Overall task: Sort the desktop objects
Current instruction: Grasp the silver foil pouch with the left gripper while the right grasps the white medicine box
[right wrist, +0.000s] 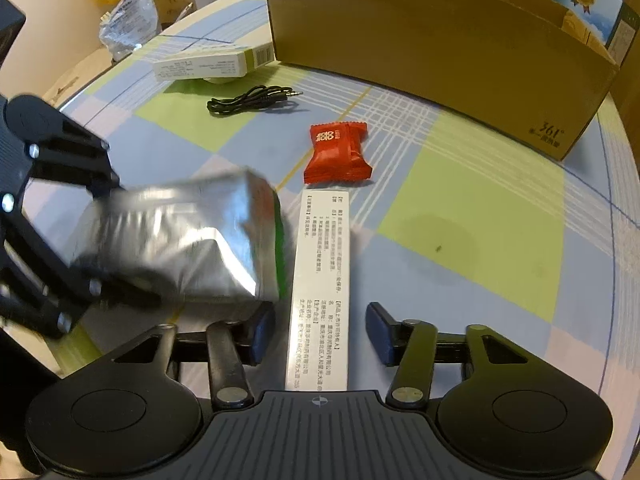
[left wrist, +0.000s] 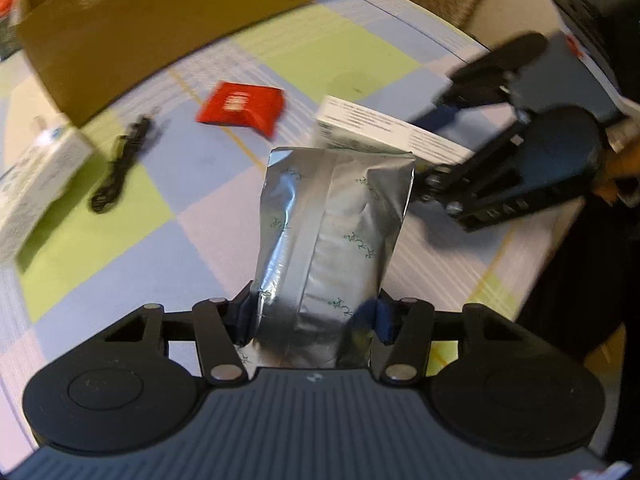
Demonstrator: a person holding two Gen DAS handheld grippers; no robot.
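The left gripper (left wrist: 310, 316) is clamped on the lower end of a silver pouch (left wrist: 332, 220), both pads pressed into the foil, so the pouch stands up off the table (left wrist: 224, 216), lifted clear, most likely for carrying to the cardboard box (left wrist: 160, 20) along the far edge. The right gripper (right wrist: 320, 334) is spread wide and holds nothing; its pads straddle the near end of a white carton (right wrist: 322, 280) lying flat near the table's middle, lined up lengthwise as if to close across its narrow width. Unsorted on the table: a red packet (right wrist: 338, 154) just beyond the carton, a black cable (right wrist: 252, 100), and a second carton (right wrist: 208, 63) toward the far left corner
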